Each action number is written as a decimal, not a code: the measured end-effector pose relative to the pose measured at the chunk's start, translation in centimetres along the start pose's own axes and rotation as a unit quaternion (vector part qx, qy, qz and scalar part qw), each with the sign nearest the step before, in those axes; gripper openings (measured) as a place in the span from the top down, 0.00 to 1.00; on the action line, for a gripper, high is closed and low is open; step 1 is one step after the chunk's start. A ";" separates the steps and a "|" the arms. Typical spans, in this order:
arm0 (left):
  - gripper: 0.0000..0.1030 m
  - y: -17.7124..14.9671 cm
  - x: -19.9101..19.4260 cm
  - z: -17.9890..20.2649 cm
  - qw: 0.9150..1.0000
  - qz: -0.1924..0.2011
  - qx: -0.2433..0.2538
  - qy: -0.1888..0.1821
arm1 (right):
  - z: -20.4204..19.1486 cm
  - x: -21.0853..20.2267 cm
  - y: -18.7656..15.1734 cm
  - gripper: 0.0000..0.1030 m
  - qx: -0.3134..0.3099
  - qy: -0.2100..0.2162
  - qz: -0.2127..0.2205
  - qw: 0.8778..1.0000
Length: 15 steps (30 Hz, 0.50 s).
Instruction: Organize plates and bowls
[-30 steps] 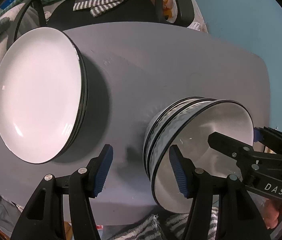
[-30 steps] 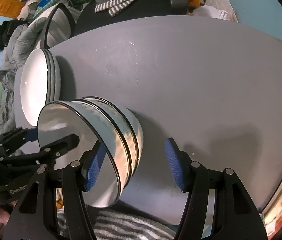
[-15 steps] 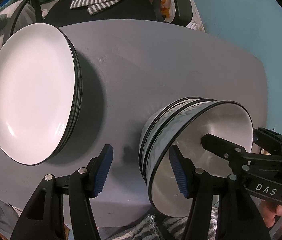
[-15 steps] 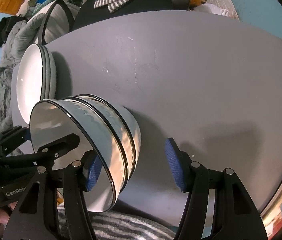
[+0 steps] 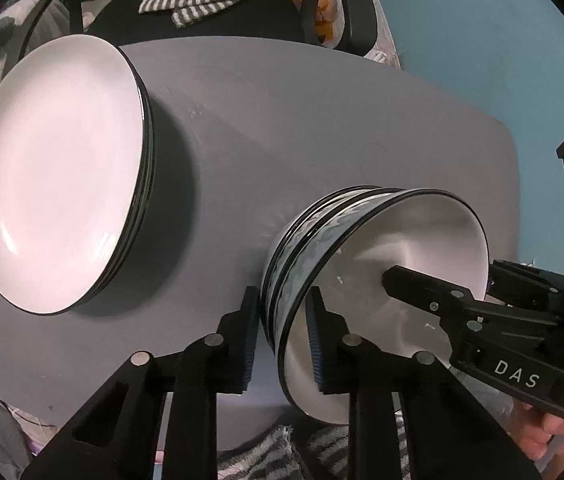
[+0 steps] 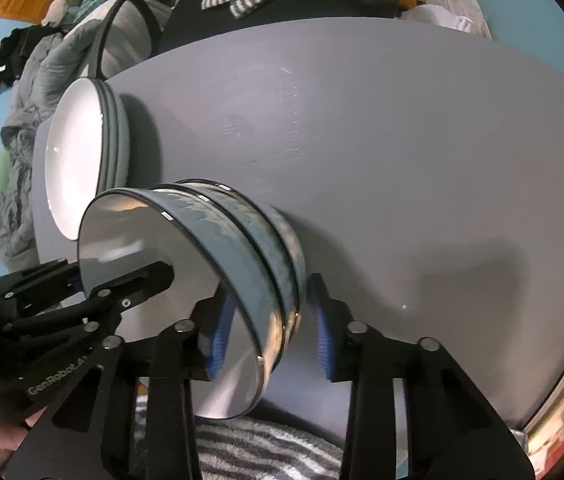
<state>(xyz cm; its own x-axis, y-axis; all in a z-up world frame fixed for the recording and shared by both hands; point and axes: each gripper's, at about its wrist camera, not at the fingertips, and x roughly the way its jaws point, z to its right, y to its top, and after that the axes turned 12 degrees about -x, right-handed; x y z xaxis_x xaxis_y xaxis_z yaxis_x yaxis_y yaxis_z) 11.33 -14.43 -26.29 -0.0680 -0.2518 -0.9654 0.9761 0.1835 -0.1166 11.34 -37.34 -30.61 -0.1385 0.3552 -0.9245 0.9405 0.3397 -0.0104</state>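
At the near edge of the grey tabletop (image 5: 322, 128), the nested bowls (image 5: 362, 248) are sitting with each claw straddling an opposite rim, likely so both can lift the stack together. The left claw (image 5: 282, 336) and right claw (image 6: 270, 332) have just been closing, now pinching the bowl walls. The stacked plates (image 5: 54, 168) are lying well apart.
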 end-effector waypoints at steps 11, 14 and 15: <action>0.87 -0.3 -0.5 -0.7 1.000 0.003 -0.018 -0.001 | 0.8 -0.5 -0.3 0.83 0.009 -0.002 0.002 1.000; 0.87 -0.4 -0.5 -0.4 1.000 0.005 -0.014 0.004 | 0.3 -0.6 -0.5 0.84 -0.001 -0.016 0.003 1.000; 0.87 -0.4 -0.5 -0.4 1.000 0.006 -0.015 0.004 | 0.1 -0.6 -0.5 0.85 -0.003 -0.022 0.004 1.000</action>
<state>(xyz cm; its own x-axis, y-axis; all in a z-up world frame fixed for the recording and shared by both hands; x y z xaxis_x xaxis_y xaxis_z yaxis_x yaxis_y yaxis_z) 10.92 -13.96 -25.84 -0.0591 -0.2414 -0.9686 0.9703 0.2142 -0.1126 11.01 -37.81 -30.10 -0.1176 0.3190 -0.9404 0.9396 0.3423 -0.0013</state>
